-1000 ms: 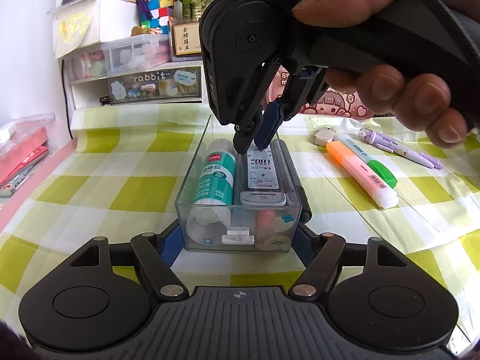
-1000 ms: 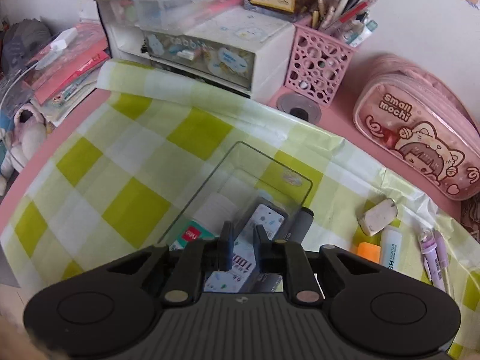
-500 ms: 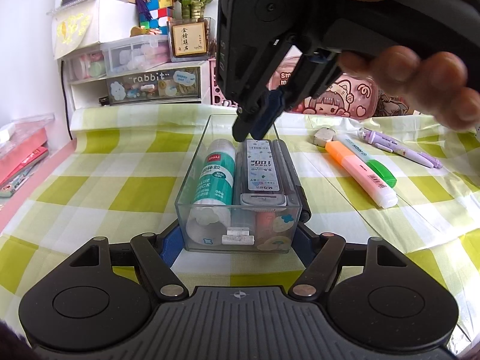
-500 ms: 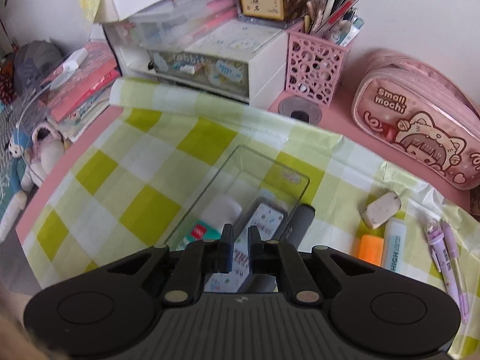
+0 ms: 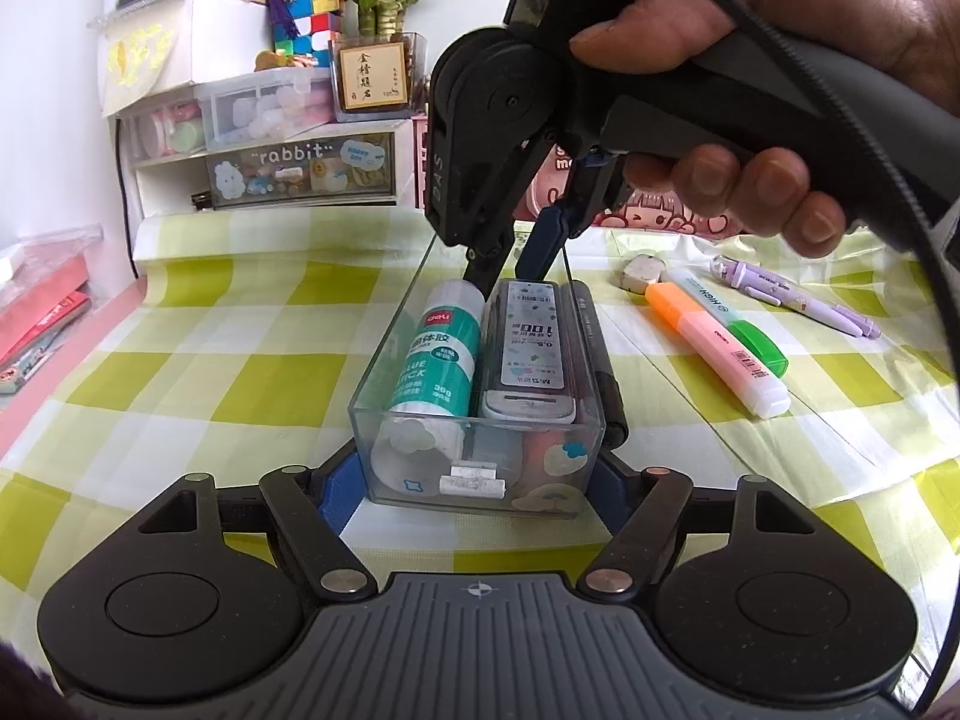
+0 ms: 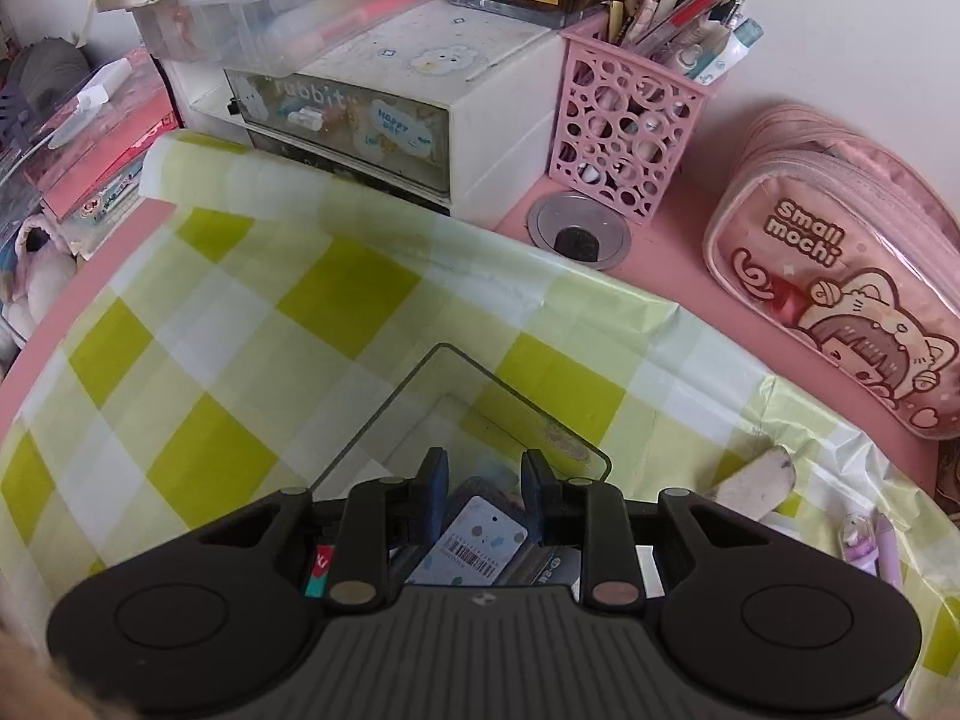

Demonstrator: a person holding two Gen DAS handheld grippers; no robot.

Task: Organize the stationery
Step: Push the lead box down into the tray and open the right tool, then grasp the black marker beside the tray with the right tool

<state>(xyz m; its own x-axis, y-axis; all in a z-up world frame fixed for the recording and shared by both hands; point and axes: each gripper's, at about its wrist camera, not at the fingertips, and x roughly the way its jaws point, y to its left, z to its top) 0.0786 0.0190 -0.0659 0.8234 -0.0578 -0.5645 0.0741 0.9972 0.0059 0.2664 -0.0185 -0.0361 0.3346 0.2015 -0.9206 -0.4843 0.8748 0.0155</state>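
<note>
A clear plastic box (image 5: 384, 360) stands on the checked cloth. In it lie a green-and-white glue stick (image 5: 438, 354), a pencil-lead case (image 5: 531, 348) and some small erasers. My left gripper (image 5: 480, 486) is shut on the near end of the box. My right gripper (image 5: 510, 273) hovers over the far end of the box, jaws open and empty. In the right wrist view its tips (image 6: 485, 474) sit above the lead case (image 6: 474, 546). A black pen (image 5: 600, 354) lies against the box's right wall.
To the right lie an orange highlighter (image 5: 714, 348), a green one (image 5: 726, 318), a purple pen (image 5: 792, 294) and an eraser (image 5: 642, 267). At the back stand a drawer unit (image 6: 384, 114), a pink pen holder (image 6: 624, 138) and a pink pencil pouch (image 6: 840, 264).
My right gripper has opened and dipped back toward the far end of the box after rising. The lead case lies in the box. The left gripper has stayed put.
</note>
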